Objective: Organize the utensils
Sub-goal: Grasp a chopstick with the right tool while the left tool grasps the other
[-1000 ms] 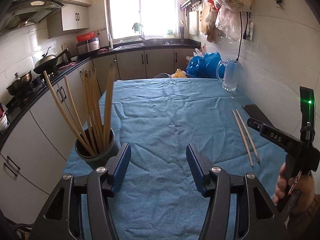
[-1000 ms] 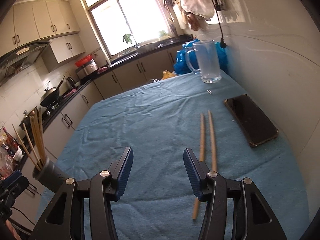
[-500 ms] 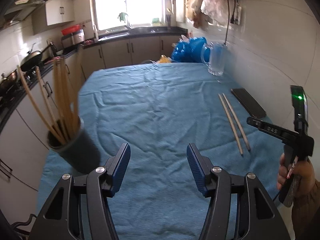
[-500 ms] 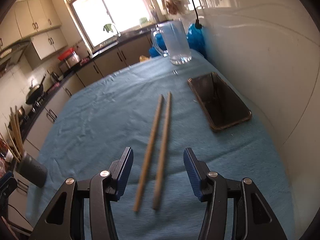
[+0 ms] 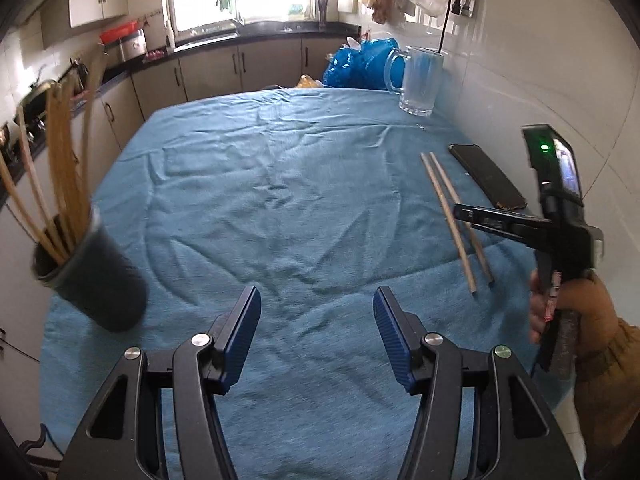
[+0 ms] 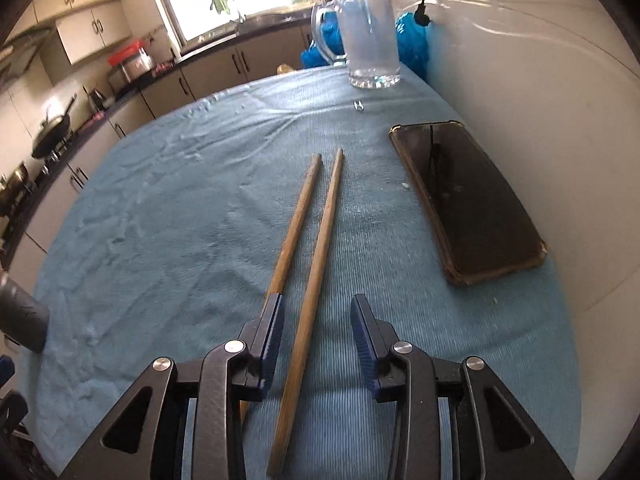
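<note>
Two chopsticks [image 6: 316,240] are lying side by side on the blue cloth [image 5: 280,208] covering the surface, beside a dark phone [image 6: 464,200] near the white wall. We are seeing the right hand-held gripper [image 6: 317,332] with jaws just closing in but still apart, the right chopstick between them untouched, the left one passing under the left pad. The left hand-held gripper [image 5: 317,336] is hanging open over bare cloth. A dark cup [image 5: 96,280] of chopsticks is sitting at the cloth's left edge. A glass mug [image 5: 420,80] is standing at the far end; kitchen cabinets and a bright window are lining the room.
</note>
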The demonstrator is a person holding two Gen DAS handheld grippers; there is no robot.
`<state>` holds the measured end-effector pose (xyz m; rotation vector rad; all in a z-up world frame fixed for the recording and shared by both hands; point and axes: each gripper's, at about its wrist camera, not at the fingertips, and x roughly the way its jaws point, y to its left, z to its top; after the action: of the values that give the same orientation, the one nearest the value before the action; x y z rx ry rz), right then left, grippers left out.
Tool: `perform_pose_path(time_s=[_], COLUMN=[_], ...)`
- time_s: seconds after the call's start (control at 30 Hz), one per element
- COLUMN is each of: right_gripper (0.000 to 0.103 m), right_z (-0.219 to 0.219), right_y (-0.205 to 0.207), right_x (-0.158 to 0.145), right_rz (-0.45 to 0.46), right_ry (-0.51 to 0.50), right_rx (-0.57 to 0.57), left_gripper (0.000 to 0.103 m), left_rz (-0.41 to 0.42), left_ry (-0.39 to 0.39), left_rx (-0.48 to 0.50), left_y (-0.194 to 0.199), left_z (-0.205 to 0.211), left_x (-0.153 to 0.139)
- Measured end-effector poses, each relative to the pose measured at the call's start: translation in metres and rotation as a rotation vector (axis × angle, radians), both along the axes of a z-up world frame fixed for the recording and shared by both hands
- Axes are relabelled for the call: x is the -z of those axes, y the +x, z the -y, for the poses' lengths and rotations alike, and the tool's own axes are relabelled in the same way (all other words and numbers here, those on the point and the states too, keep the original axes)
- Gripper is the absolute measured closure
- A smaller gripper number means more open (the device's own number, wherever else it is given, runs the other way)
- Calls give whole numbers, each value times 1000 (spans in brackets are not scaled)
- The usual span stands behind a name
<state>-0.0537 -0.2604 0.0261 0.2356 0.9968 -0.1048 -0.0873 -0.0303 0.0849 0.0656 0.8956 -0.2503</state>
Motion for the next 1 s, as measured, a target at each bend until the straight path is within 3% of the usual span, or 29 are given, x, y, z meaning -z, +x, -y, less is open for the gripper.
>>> perform_pose_path(time_s=[0.07, 0.37, 0.6, 0.67, 0.77, 1.0], right_gripper=[94, 95, 95, 95, 95, 95], right_z=[4, 35, 59, 60, 59, 52], right_y=[4, -36, -68, -72, -73, -70], right_x=[1, -2, -3, -4, -3, -3], right_rz=[-22, -51, -42, -37, -29, -31], right_ry=[-17, 100, 205, 210, 207, 217], right_rx=[23, 91, 122, 122, 120, 102], left_gripper=[46, 46, 46, 56, 97, 97], left_rz=[-17, -115, -159, -164, -148, -208], left_ry=[-20, -46, 55, 93, 134, 67], left_rx=[13, 114, 208, 222, 209, 148], left_y=[8, 50, 74, 80, 85, 86], left_z=[9, 83, 149, 163, 175, 140], left_x=[2, 27, 59, 66, 70, 63])
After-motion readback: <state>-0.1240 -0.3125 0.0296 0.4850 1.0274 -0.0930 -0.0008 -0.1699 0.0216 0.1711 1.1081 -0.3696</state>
